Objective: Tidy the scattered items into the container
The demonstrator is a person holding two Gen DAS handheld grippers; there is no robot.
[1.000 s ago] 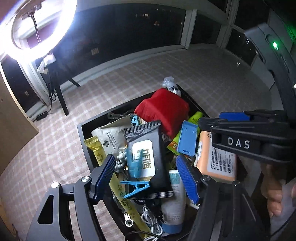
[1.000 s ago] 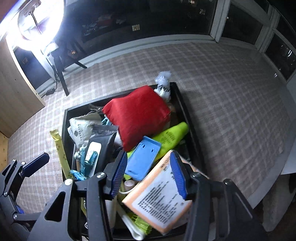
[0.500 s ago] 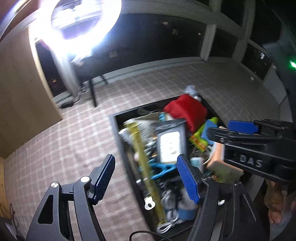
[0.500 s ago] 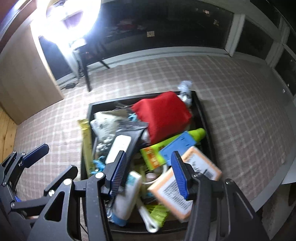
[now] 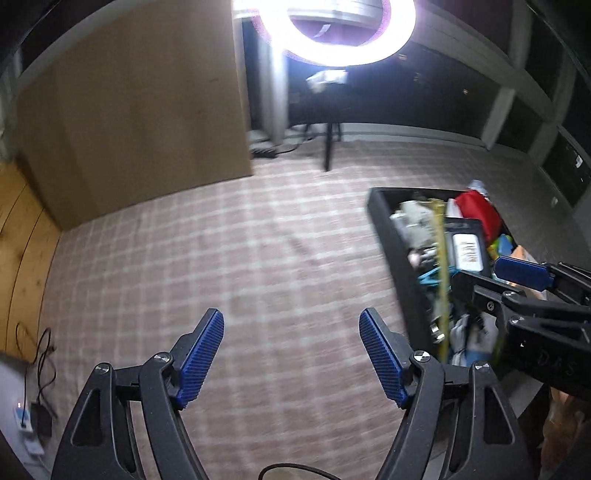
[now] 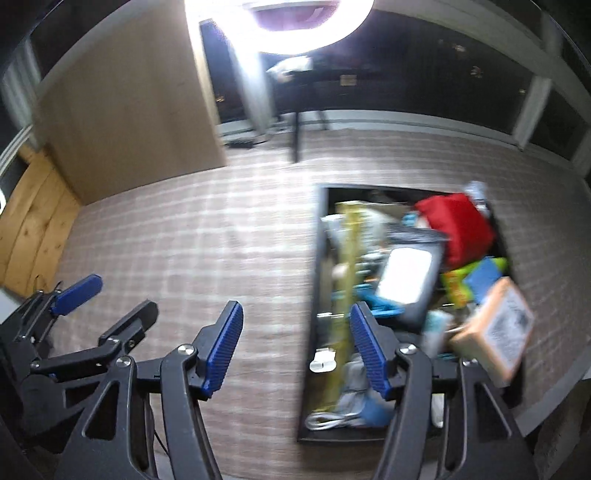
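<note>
Both my claws stand wide and hold nothing, their jaws having just been opening: left claw (image 5: 291, 354) over bare checked cloth on the worktop (image 5: 229, 258), right claw (image 6: 295, 347) at the container's near-left rim. Black container (image 6: 312, 295) sits toward the worktop's right edge, heaped: red pouch (image 6: 456, 225), black wipes pack (image 6: 410, 277), orange box (image 6: 495, 332). Frames blurred.

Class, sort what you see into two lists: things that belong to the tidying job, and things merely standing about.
Job:
- black rectangular container
- red cloth pouch
- orange rectangular box
- open left gripper
- open right gripper

Standing about:
- bright ring lamp
- brown cardboard panel
- checked cloth
</note>
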